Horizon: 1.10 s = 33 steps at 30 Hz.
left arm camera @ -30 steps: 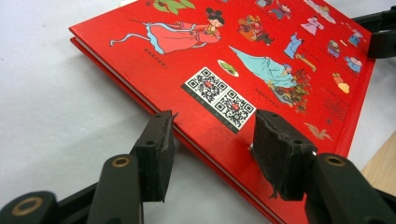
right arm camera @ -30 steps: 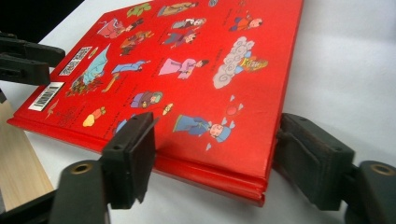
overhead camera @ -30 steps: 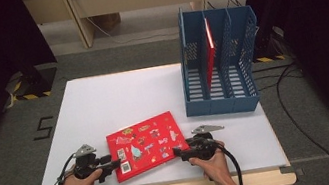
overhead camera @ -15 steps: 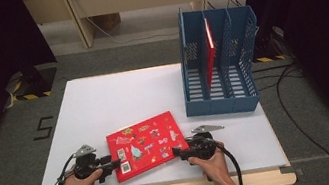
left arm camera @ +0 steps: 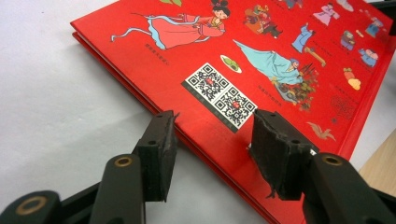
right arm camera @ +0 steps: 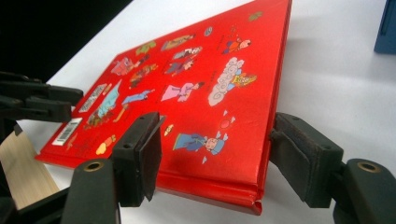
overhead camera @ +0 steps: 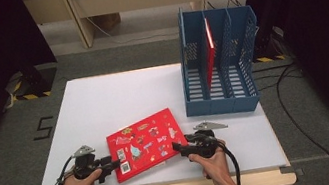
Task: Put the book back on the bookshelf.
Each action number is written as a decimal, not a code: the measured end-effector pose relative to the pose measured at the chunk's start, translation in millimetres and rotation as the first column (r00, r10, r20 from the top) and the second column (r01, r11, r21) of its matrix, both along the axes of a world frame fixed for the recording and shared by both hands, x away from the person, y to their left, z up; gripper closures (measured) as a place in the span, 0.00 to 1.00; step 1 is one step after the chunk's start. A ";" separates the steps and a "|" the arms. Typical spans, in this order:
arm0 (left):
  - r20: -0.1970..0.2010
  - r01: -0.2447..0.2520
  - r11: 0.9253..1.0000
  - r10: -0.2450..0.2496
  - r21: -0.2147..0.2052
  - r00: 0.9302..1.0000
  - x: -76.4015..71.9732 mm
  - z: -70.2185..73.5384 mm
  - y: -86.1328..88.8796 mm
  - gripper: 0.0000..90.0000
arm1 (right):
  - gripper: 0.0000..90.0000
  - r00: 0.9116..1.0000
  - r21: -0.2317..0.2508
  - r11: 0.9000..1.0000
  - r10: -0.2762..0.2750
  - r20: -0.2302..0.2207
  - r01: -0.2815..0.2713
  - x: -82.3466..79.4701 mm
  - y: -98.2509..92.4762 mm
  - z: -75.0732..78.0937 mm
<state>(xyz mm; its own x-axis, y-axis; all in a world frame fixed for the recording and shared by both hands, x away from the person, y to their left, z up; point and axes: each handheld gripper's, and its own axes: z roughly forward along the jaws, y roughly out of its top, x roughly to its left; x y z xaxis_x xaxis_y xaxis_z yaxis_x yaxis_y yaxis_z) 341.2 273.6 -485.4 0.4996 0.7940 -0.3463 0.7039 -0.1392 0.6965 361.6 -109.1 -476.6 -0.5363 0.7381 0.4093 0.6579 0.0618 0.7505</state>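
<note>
A red picture book [overhead camera: 145,144] lies flat near the front edge of the white table [overhead camera: 118,100]. My left gripper [overhead camera: 112,164] is at its near left corner. In the left gripper view that gripper [left arm camera: 215,116] is shut on the book [left arm camera: 261,60], with one pad at the edge and the other on the cover by the QR codes. My right gripper [overhead camera: 176,146] is at the book's near right corner. Its jaws [right arm camera: 215,123] have just been closing. They straddle the corner of the book [right arm camera: 205,93], one pad above the cover and one beside the spine edge.
A blue file rack [overhead camera: 224,97] stands at the back right of the table with another red book [overhead camera: 209,54] upright in a middle slot. The wooden table edge runs just in front of my hands. Cables lie on the floor to the right.
</note>
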 end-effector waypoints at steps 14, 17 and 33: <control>-0.006 -0.007 1.000 0.007 -0.010 1.000 -1.0 -2.2 0.6 0.57 | 0.50 0.995 0.189 0.979 -0.082 0.048 0.072 -3.7 1.7 21.0; -0.011 -0.010 1.000 0.009 -0.021 1.000 -1.0 -2.8 0.7 0.58 | 0.51 0.995 0.229 0.970 -0.086 0.039 0.075 -2.8 0.9 23.8; 0.011 -0.002 1.000 0.002 -0.008 1.000 -1.7 -2.7 -4.0 0.56 | 0.74 0.990 0.220 0.975 -0.011 0.142 -0.021 -1.5 42.8 50.1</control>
